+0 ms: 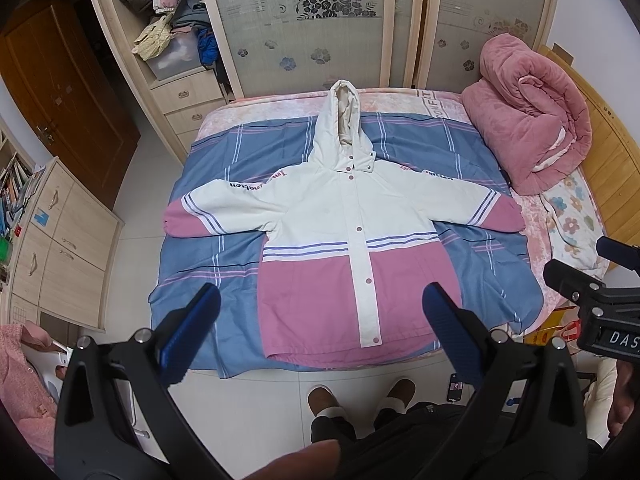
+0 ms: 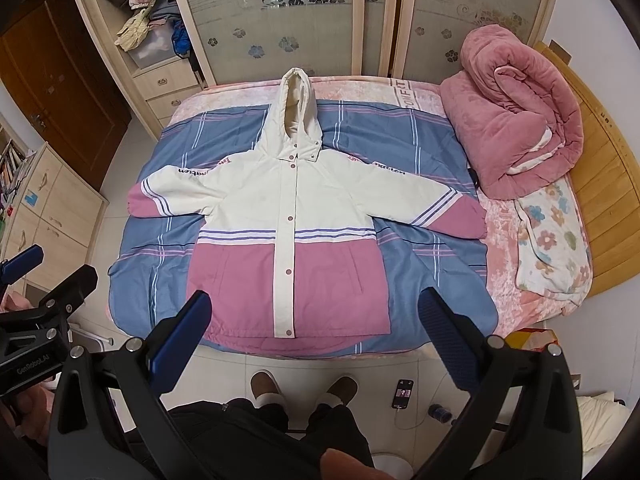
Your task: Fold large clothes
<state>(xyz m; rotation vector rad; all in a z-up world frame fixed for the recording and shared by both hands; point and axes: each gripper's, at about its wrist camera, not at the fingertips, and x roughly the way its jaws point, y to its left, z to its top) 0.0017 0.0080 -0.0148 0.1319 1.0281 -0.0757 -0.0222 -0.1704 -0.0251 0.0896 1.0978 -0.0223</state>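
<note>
My left gripper (image 1: 320, 320) hangs above the near edge of the bed (image 1: 404, 98), jaws wide and empty. Past it the hooded jacket (image 1: 344, 216) lies flat, front up, sleeves spread, on the blue sheet (image 1: 224, 148). My right gripper (image 2: 314, 318) hovers likewise, spread wide, holding nothing.

Two wrist fisheye views, both high above the foot of the bed (image 1: 400, 100), looking down and forward along open blue-padded tongs. The left wrist view, over the left tongs (image 1: 320, 312), sits slightly leftward and catches the right tongs (image 1: 600, 264) at its right edge. The right wrist view, over the right tongs (image 2: 312, 316), shows the left tongs (image 2: 36, 268) at its left edge. Both share the cream-and-pink hooded jacket (image 1: 340, 216) (image 2: 288, 208), spread flat and well below, and the frosted floral wardrobe doors (image 1: 316, 20) (image 2: 280, 12).
</note>
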